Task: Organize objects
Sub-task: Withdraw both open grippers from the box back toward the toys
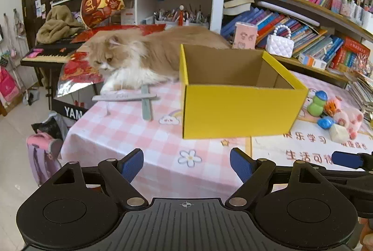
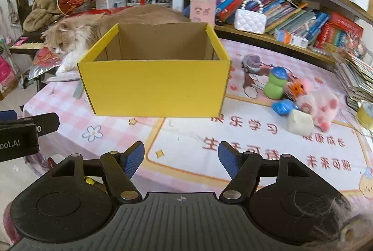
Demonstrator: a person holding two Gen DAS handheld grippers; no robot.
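Five or so small toys sit clustered on the table point(image 2: 256, 146), at about 3 o'clock of the box point(image 2: 155, 88): green toy point(image 2: 275, 85), orange toy point(image 2: 297, 88), blue toy point(image 2: 283, 107), white block point(image 2: 299, 121), pink plush point(image 2: 321, 107). They touch or nearly touch each other; the cluster is near the box but apart from it.

Box is yellow, open-topped, and looks empty as far as the inside shows. Cat point(image 2: 77, 39) lies right behind it, at 11 o'clock, with grey sticks point(image 1: 126, 97) by its paws.

Right tongs point(image 2: 181, 159) released, nothing between the pads, hovering over the table at the box's 6 o'clock. Left tongs point(image 1: 186, 164) also released and empty, just beside the right pair on its left.

Judgement: step is pre-grasp, nothing sorted yet. Next move likely right tongs swing to 2 o'clock toward the cluster; the white block is nearest and least crowded. Pick from the outer edge so the neighbours don't get knocked, then drop into the box. Watch the cat.
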